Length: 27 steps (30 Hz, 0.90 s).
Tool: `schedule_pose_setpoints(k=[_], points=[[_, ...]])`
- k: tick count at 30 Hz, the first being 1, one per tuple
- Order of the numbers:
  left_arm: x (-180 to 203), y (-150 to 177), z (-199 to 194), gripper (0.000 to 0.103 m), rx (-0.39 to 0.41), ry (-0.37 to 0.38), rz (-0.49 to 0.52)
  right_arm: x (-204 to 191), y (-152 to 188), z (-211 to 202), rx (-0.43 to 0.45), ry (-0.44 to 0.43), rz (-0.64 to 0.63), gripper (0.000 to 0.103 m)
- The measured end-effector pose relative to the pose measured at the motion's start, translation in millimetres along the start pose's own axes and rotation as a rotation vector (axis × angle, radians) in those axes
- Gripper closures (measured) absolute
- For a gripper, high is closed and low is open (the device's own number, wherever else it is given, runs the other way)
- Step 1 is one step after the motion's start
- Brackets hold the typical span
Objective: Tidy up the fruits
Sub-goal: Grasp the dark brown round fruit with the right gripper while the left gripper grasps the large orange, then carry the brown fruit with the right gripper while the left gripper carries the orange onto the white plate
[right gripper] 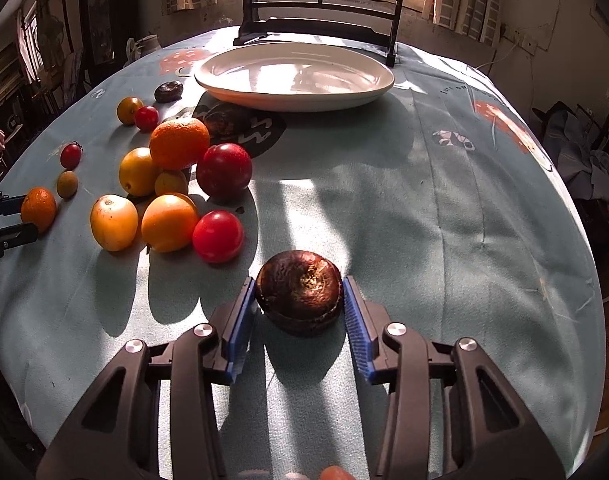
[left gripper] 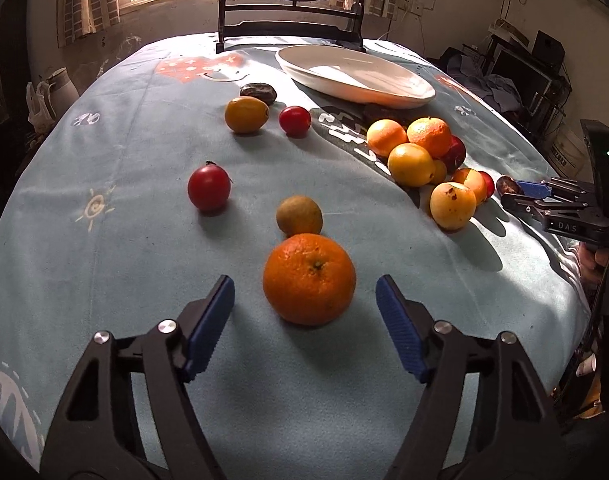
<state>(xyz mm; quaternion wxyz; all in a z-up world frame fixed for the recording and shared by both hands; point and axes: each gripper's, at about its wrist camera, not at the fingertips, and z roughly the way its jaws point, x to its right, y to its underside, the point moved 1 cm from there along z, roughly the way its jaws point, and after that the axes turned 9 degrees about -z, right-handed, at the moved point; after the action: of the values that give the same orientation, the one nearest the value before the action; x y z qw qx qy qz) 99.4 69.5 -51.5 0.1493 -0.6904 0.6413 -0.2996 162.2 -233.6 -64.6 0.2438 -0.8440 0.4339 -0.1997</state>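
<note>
My left gripper [left gripper: 305, 296] is open, its blue pads on either side of a big orange [left gripper: 309, 279] on the blue tablecloth, not touching it. A small brown-green fruit [left gripper: 299, 215] lies just behind the orange. My right gripper [right gripper: 299, 300] is shut on a dark brown wrinkled fruit [right gripper: 299, 292], which rests on the cloth. A heap of oranges, yellow fruits and red fruits [right gripper: 172, 192] lies left of it and also shows in the left wrist view [left gripper: 420, 160]. A white plate [right gripper: 294, 74] stands at the back.
A dark wooden stand with a round painted screen [right gripper: 324, 12] stands behind the plate. Loose tomatoes [left gripper: 208, 188] and a yellow fruit [left gripper: 246, 114] lie on the left half of the cloth. The table edge curves down on both sides.
</note>
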Motion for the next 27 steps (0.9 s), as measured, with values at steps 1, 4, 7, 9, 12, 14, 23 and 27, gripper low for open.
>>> schedule_pose_setpoints(k=[1,4,7,9,12,14,23,27], points=[[-0.9,-2.0,0.9,0.031,-0.003,-0.003,-0.005,-0.5,0.3,-0.1,0.000,0.000,-0.001,0.059],[-0.4,-5.9,5.2,0.031,-0.014,-0.020,0.000,-0.2,0.7,-1.2,0.006,-0.006,0.004,0.059],[1.0,-4.3,11.5,0.039,-0.042,-0.038,0.013,2.5,1.6,-3.6,0.023,-0.020,0.015,0.059],[3.2,-4.1,11.7,0.043,-0.038,-0.057,0.031,2.9,2.1,-4.7,0.028,-0.023,0.009,0.059],[3.0,-4.5,9.1,0.057,-0.049,-0.023,0.029,3.4,1.0,-6.9,0.035,-0.031,0.014,0.059],[2.8,-5.4,6.1,0.057,-0.055,-0.009,0.018,6.5,-1.3,-10.5,0.046,-0.049,0.030,0.059],[22.4,-64.1,-7.6,0.057,0.044,0.112,0.017,31.3,-54.1,-29.2,0.231,-0.113,0.123,0.060],[50.8,-130.6,18.2,0.057,0.058,0.148,0.047,44.7,-105.6,-3.6,0.284,-0.103,0.151,0.060]])
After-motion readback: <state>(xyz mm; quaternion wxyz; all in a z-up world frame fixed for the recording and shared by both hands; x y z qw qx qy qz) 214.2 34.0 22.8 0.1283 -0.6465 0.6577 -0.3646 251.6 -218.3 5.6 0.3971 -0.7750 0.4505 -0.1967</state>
